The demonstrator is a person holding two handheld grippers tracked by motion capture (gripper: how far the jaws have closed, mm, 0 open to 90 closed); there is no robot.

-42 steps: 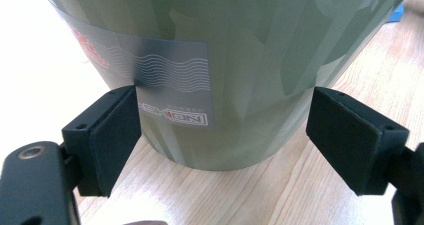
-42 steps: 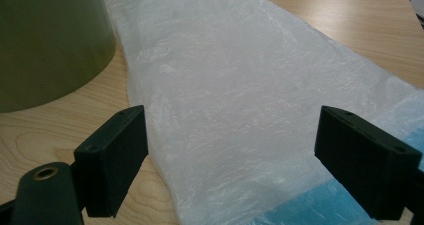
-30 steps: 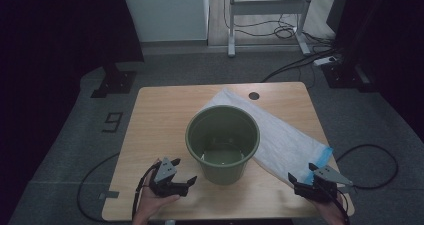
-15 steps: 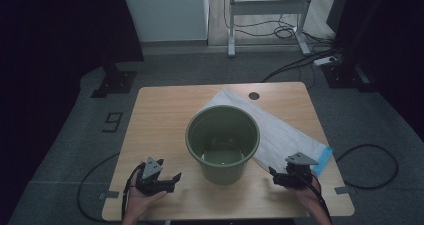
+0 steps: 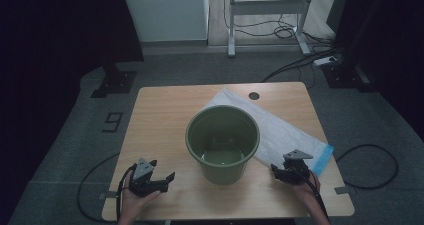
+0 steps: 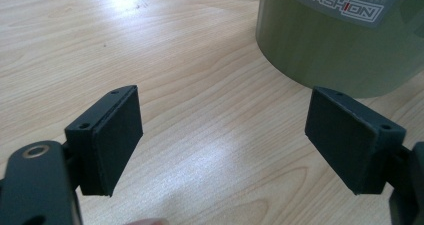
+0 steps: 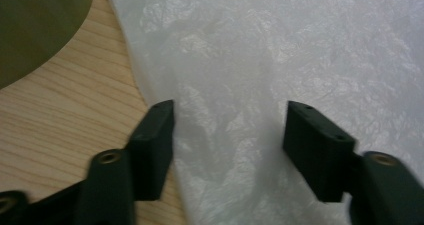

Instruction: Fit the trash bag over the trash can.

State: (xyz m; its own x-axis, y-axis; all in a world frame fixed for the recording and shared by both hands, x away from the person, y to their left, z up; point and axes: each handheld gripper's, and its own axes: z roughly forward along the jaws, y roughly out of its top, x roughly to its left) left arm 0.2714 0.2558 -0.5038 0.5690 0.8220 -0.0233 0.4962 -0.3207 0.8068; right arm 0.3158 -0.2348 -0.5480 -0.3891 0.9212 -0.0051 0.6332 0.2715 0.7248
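Observation:
A green plastic bucket [image 5: 223, 140] stands upright and empty in the middle of the wooden table [image 5: 160, 115]. A white plastic bag [image 5: 280, 130] with a blue end lies flat behind and to the right of it. My left gripper [image 5: 159, 181] rests near the front left edge, open, with bare wood between its jaws; the bucket's side [image 6: 340, 40] stands just ahead of it. My right gripper [image 5: 284, 172] is at the front right, open, its jaws hovering over the edge of the bag [image 7: 260, 85].
The table has a round cable hole [image 5: 254, 95] at the back. Cables [image 5: 360, 155] run over the grey floor around it. A white cabinet [image 5: 165, 10] and a metal desk frame [image 5: 265, 15] stand farther back.
Both grippers moved: the left one drew back toward the front left edge, and the right one shifted left and forward onto the near edge of the bag.

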